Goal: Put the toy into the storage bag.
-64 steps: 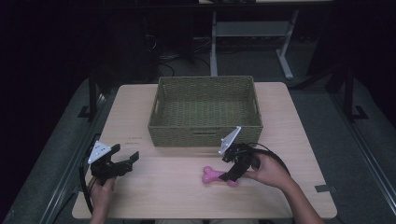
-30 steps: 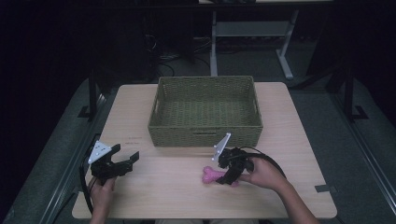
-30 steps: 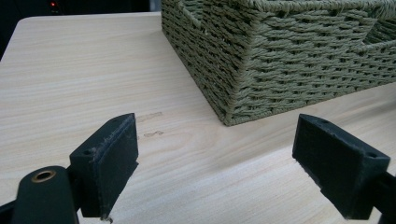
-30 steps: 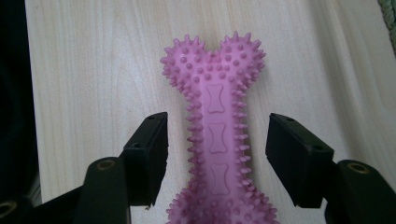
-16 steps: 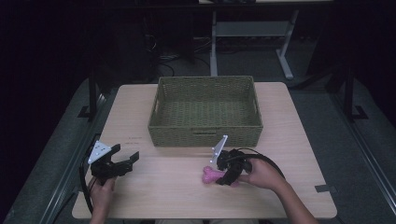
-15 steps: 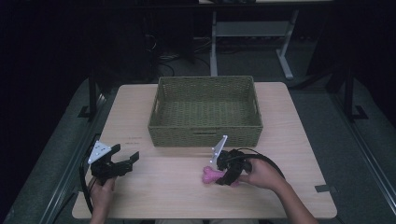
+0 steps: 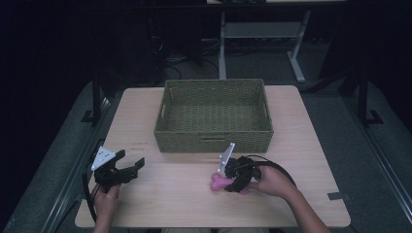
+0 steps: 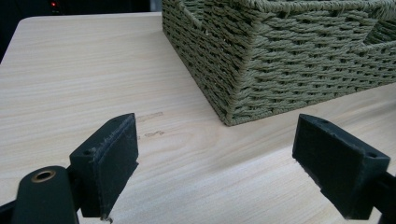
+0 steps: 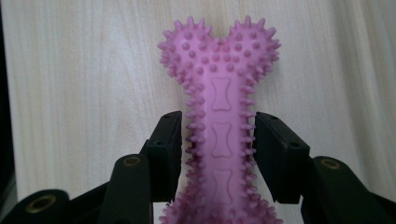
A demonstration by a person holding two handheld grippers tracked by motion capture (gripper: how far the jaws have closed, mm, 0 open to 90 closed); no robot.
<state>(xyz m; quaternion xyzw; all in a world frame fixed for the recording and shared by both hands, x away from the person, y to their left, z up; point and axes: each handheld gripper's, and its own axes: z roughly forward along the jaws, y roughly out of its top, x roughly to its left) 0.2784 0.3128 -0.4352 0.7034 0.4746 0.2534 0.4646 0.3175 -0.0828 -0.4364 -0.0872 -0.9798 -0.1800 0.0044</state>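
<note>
A pink spiky bone-shaped toy (image 7: pixel 218 183) lies on the wooden table (image 7: pixel 175 204) in front of the basket. In the right gripper view the toy (image 9: pixel 219 88) runs up between the two black jaws, whose pads (image 9: pixel 168 144) touch the spikes along its shaft. My right gripper (image 7: pixel 229 181) has just been closing with the toy between its jaws and is now shut on it, the toy still resting on the table. My left gripper (image 7: pixel 131 160) sits at the front left, open, with nothing between its pads (image 8: pixel 109 163).
A green woven basket (image 7: pixel 214 141) stands at the middle back of the table; its near corner (image 8: pixel 238 93) is just ahead of the left gripper. Cables trail from both grippers. Dark floor and a desk frame (image 7: pixel 262 34) lie beyond the table.
The right gripper slid left over the pink toy, and its jaws closed in on the toy's shaft. The left gripper has stayed put.
</note>
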